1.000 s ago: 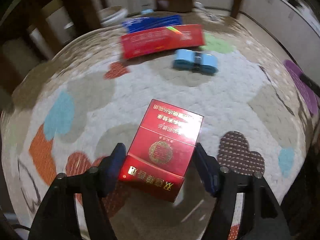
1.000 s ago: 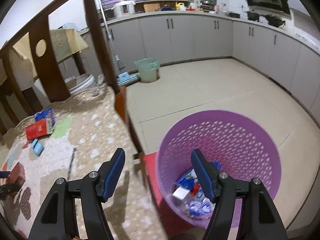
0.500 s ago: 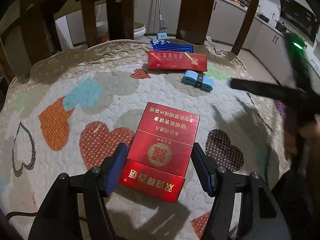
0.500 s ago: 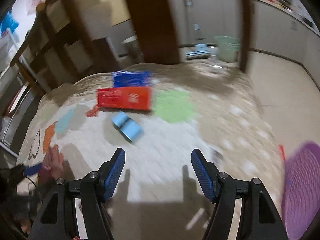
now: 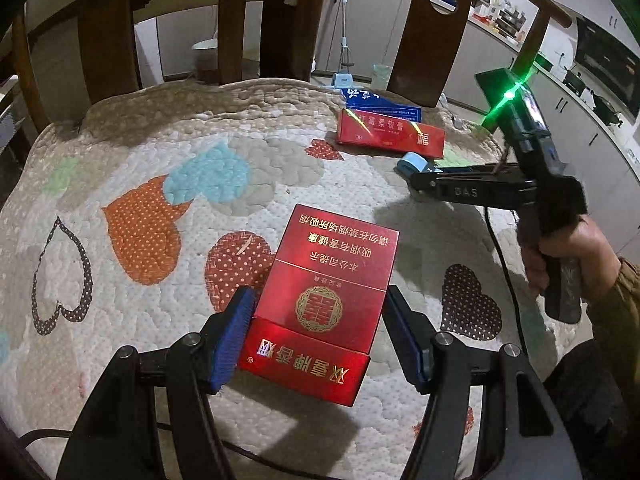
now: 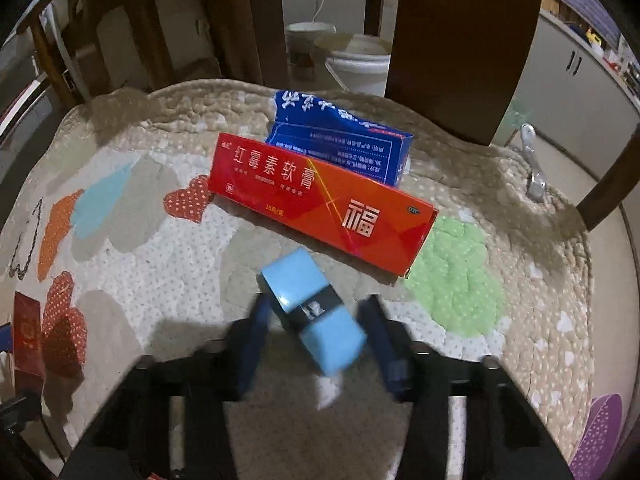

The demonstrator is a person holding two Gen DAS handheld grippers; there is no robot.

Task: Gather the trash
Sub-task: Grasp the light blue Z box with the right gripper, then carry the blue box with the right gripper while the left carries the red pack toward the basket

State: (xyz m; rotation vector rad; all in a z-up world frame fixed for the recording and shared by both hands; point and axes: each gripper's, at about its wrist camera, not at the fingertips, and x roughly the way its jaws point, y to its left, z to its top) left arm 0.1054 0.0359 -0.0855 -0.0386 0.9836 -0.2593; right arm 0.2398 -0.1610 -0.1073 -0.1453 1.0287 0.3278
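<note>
A red cigarette pack (image 5: 320,300) lies on the quilted cushion (image 5: 160,184), between the fingers of my left gripper (image 5: 318,336). The jaws stand open on either side; the left pad sits close to it. My right gripper (image 6: 316,334) is open and blurred, with a light blue packet with a dark band (image 6: 314,308) between its fingers; in the left wrist view the gripper (image 5: 416,176) reaches over that packet (image 5: 414,162). Behind lie a long red box (image 6: 320,200) (image 5: 390,134) and a blue packet (image 6: 340,136) (image 5: 376,104).
Dark wooden chair backs (image 5: 432,40) (image 6: 460,40) rise behind the cushion. A purple basket rim (image 6: 596,432) shows at the lower right in the right wrist view. A metal clip (image 6: 532,164) lies near the cushion's right edge. Kitchen cabinets (image 6: 580,92) stand beyond.
My right gripper swung from over the purple basket to the cushion and now straddles the light blue packet. My left gripper stays around the red cigarette pack, its view tilted up.
</note>
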